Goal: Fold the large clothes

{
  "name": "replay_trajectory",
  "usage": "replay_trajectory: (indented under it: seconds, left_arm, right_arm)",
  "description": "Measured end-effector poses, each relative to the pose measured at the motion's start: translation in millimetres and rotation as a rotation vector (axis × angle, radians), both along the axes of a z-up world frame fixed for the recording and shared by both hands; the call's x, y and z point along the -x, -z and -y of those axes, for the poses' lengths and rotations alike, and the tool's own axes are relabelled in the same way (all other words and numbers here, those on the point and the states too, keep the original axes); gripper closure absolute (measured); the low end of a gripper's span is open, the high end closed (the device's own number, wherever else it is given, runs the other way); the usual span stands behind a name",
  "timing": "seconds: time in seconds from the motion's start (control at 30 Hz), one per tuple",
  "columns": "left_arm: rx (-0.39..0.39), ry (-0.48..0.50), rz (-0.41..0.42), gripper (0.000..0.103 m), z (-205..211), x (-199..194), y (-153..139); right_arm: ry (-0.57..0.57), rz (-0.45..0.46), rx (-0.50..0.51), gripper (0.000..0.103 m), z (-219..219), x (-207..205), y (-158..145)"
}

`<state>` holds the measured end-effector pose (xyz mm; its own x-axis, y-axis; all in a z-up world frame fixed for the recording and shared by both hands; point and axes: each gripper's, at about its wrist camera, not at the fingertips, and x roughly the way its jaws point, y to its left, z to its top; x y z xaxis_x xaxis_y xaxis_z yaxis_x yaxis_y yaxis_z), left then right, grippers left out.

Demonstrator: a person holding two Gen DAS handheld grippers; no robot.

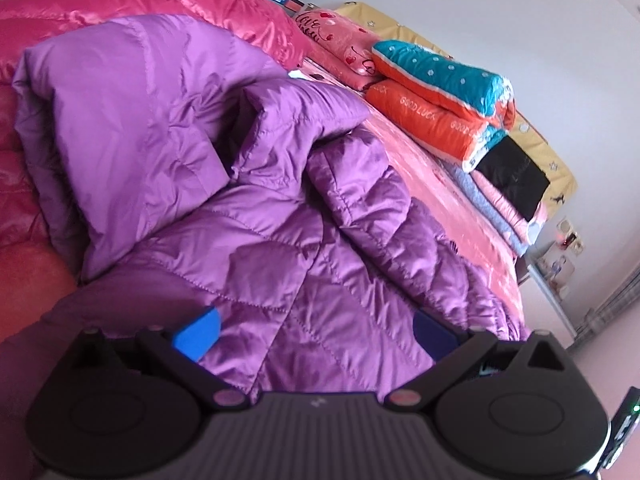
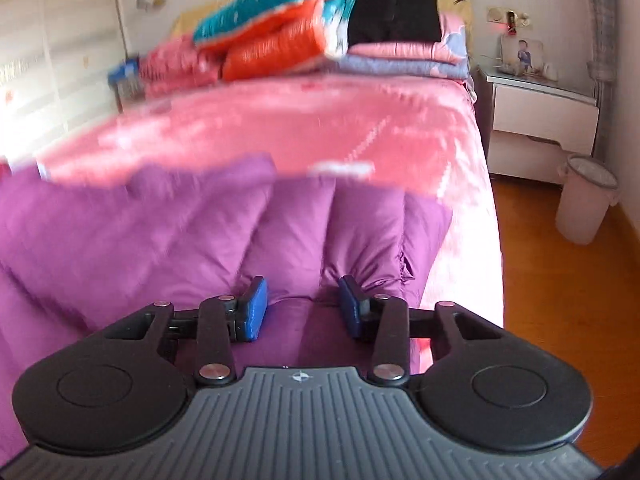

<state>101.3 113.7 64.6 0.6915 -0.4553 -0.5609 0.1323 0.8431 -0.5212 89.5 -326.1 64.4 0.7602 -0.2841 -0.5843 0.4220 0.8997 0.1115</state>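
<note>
Purple quilted down jacket [image 1: 280, 220] lies bunched at the foot end of the pink-sheeted bed [image 2: 280, 128], reaching its right edge. Left gripper [image 1: 316, 330]: jaws wide apart, hovering over the jacket. Right gripper [image 2: 303, 306]: jaws part open, a fold of jacket between them; contact uncertain. White plastic waste bin [image 2: 588, 204] stands on the wooden floor [image 2: 560, 300] beside the bed; contents not visible.

Bare pink bedspread [image 2: 280, 128] beyond jacket [image 2: 160, 240]; stacked bedding [image 2: 280, 36] blocks headboard end.
</note>
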Motion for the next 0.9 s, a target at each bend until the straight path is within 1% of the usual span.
replay_trajectory:
  seconds: [0.07, 0.17, 0.33, 0.53, 0.57, 0.6, 0.63, 0.67, 0.7, 0.8, 0.87, 0.9]
  left_arm:
    - [-0.02, 0.009, 0.003, 0.001, 3.5, -1.2, 0.7]
    - [-0.042, 0.016, 0.006, 0.001, 6.7, -1.9, 3.7]
    - [-0.064, 0.023, 0.013, 0.001, 9.2, -2.5, 5.7]
    - [-0.051, 0.029, 0.012, 0.001, 7.0, -0.6, 3.7]
    - [-0.046, 0.029, 0.01, 0.001, 6.4, -0.5, 3.4]
    - [-0.036, 0.027, 0.006, 0.001, 4.8, -0.8, 3.0]
    - [-0.026, 0.024, 0.002, 0.001, 3.5, -1.1, 2.7]
    - [-0.016, 0.021, -0.003, 0.001, 2.4, -1.5, 2.2]
    - [-0.004, 0.014, -0.008, 0.001, -0.1, -2.1, 1.4]
    - [0.014, -0.042, -0.005, 0.001, -8.9, -1.4, -2.6]
    - [0.021, -0.087, 0.003, 0.001, -16.8, -1.0, -5.3]
    - [0.021, -0.118, 0.01, 0.001, -21.8, -0.1, -7.3]
  right_arm:
    - [-0.003, -0.031, 0.065, 0.056, -7.3, 0.5, 10.4]
    - [0.006, -0.044, 0.117, 0.056, -16.3, -6.3, 18.7]
    - [0.003, -0.074, 0.245, 0.056, -37.8, -18.4, 35.1]
    - [0.001, -0.078, 0.25, 0.051, -35.0, -19.4, 32.9]
    - [0.006, -0.081, 0.254, 0.049, -35.5, -18.9, 30.9]
    - [0.014, -0.084, 0.265, 0.041, -35.6, -19.2, 27.4]
    - [0.028, -0.082, 0.284, 0.028, -38.9, -18.7, 23.8]
    - [0.044, -0.071, 0.304, 0.021, -42.4, -17.6, 20.8]
    - [0.06, -0.052, 0.317, 0.012, -44.7, -14.9, 15.3]
    - [0.09, 0.013, 0.323, 0.011, -52.8, -9.9, -5.9]
    - [0.088, 0.062, 0.326, 0.01, -63.6, -11.5, -21.4]
    - [0.081, 0.089, 0.322, 0.006, -70.2, -14.4, -28.6]
